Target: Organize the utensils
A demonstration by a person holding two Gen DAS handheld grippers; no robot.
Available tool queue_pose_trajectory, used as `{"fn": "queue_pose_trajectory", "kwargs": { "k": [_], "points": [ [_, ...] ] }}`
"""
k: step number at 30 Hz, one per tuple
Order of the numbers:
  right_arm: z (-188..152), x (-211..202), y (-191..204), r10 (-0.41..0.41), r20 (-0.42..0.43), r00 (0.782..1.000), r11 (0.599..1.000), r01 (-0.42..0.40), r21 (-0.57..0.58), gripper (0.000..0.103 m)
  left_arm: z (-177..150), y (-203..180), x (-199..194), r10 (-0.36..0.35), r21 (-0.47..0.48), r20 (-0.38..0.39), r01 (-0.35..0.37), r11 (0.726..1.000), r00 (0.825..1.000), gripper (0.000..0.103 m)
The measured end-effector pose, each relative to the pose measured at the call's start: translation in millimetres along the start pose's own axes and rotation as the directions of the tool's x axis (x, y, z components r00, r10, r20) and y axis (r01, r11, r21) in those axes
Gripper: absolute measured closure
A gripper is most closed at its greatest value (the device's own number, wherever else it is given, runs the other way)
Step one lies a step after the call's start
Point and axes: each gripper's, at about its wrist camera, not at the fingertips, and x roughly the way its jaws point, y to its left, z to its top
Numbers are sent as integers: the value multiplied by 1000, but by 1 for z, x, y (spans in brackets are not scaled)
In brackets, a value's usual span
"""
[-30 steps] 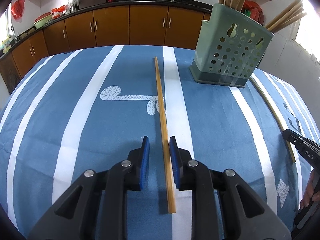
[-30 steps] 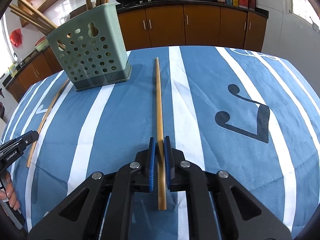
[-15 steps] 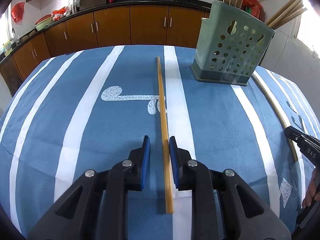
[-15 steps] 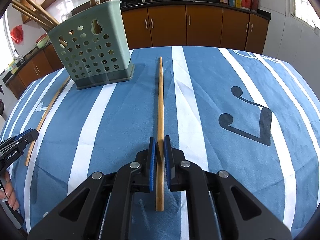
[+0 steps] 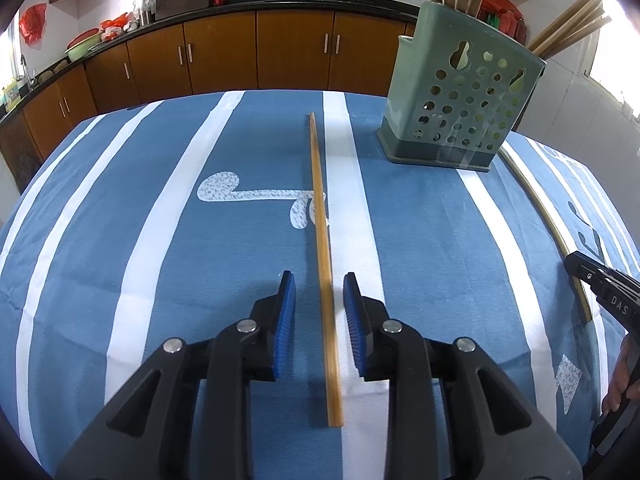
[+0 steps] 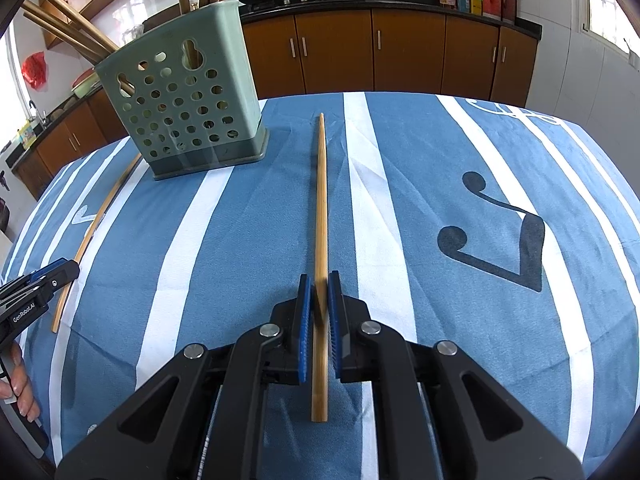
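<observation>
Blue cloth (image 5: 248, 280) with white stripes covers the table; brown cabinets (image 5: 224, 52) line the wall. One bamboo chopstick (image 5: 324, 264) lies between the parted left gripper (image 5: 319, 280); another chopstick (image 6: 320, 216) is clamped in the right gripper (image 6: 319, 280), near the green holder (image 6: 188, 108).

The right gripper (image 6: 319, 294) has its blue-padded fingers (image 6: 304, 312) closed to a narrow gap around a bamboo chopstick (image 6: 321, 216); whether the pads press it is hard to tell. The chopstick runs straight toward the far edge of the desk (image 6: 500, 148), which wears a blue cloth with white stripes. A green perforated holder (image 6: 188, 108) stands near the far left corner with more chopsticks upright in it. Another chopstick (image 6: 98, 224) lies along the left edge, and the left gripper (image 6: 38, 288) sits just beside its near end.
</observation>
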Motion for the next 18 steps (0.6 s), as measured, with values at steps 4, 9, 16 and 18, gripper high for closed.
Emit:
{"fn": "queue_pose_trajectory", "kwargs": {
  "k": [4,9,16,18],
  "points": [
    [0,0,0,0,0,1000,1000,0,0,93,0,-2,0,3,9,-1,-3,1000,1000,74],
    [0,0,0,0,0,1000,1000,0,0,93,1,-4,1,6,18,-3,-6,1000,1000,73],
    [-2,-2,0,-2,1,1000,1000,2,5,93,0,-10,1,39,45,-5,-38,998,999,72],
    [-4,-4,0,-1,1,1000,1000,1,9,93,-2,-10,0,45,46,-6,-45,998,999,72]
  ]
}}
